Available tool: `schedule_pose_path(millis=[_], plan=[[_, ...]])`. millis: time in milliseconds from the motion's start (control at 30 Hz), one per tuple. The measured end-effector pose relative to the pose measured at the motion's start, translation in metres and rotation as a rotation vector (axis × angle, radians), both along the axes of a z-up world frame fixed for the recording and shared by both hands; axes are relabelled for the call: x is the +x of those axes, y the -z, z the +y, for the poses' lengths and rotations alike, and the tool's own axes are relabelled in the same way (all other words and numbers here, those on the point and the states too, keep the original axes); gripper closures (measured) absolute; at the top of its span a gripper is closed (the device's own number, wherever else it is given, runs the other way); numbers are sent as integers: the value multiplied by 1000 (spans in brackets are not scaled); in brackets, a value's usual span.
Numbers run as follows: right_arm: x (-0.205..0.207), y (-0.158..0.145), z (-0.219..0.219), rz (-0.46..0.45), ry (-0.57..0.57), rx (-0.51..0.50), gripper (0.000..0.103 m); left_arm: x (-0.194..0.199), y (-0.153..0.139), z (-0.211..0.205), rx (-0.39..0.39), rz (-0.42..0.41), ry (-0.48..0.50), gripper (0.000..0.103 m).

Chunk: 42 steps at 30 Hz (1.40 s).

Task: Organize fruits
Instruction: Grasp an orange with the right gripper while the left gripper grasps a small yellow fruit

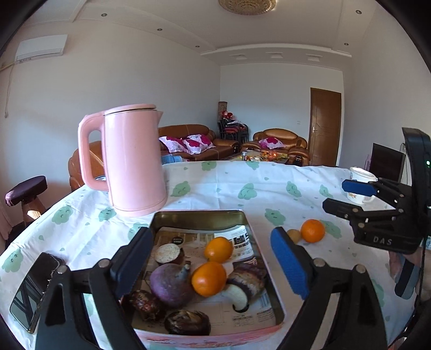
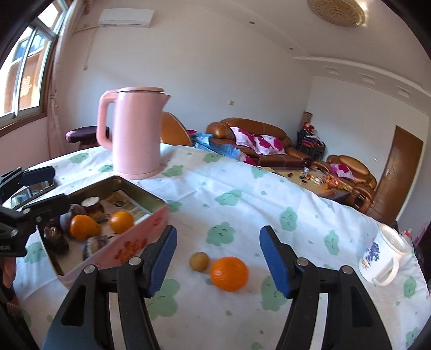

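A white cloth with green cloud faces is covering the worktop. A tall pink plastic kettle is standing on it, and everything else is sitting near that kettle. Behind the kettle, brown leather sofas with red flower pillows are sitting in a big room with white walls. A brown wooden door is standing shut far to the right of the kettle. A white air cooler is hanging high on the wall above the kettle.

Right in front of the kettle, a metal box with pink sides is lying open. Two round oranges, some purple and dark brown fruits, and printed paper are lying inside it. The print is too small to read.

To the right of the kettle, past the box, one round orange is sitting on the cloth, just beside a small brown round fruit. Farther right, a white mug with blue flowers is standing. Left of the kettle, a dark phone is lying flat.

The left gripper is hanging over the box with its jaws wide open, holding nothing. The right gripper is hanging over the loose orange, jaws wide open and empty too. The letters "DAS" are showing on the right gripper's black body.
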State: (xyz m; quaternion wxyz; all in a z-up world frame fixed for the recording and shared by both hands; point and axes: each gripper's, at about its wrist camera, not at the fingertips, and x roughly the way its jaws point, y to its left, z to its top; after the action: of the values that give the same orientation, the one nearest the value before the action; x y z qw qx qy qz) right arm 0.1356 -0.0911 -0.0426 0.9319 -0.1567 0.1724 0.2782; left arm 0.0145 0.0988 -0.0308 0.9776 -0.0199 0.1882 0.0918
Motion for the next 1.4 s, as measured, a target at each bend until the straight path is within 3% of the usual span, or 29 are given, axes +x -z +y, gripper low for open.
schedule_pose_path(millis=[333, 633, 667, 700, 867, 1067, 1400], plan=[[45, 21, -11, 183, 40, -1, 38, 33, -1, -50, 46, 31, 99, 9], [74, 52, 3, 368, 11, -48, 38, 50, 9, -57, 51, 78, 102, 7], [78, 56, 3, 399, 12, -50, 52, 52, 9, -57, 50, 83, 103, 7], [79, 56, 1, 414, 0, -35, 54, 52, 10, -59, 53, 86, 106, 7], [68, 46, -12, 347, 23, -3, 54, 63, 14, -72, 68, 116, 135, 7], [69, 39, -42, 266, 127, 8, 54, 86, 22, -91, 68, 183, 174, 9], [74, 34, -62, 254, 153, 70, 54, 134, 39, -99, 61, 336, 154, 24]])
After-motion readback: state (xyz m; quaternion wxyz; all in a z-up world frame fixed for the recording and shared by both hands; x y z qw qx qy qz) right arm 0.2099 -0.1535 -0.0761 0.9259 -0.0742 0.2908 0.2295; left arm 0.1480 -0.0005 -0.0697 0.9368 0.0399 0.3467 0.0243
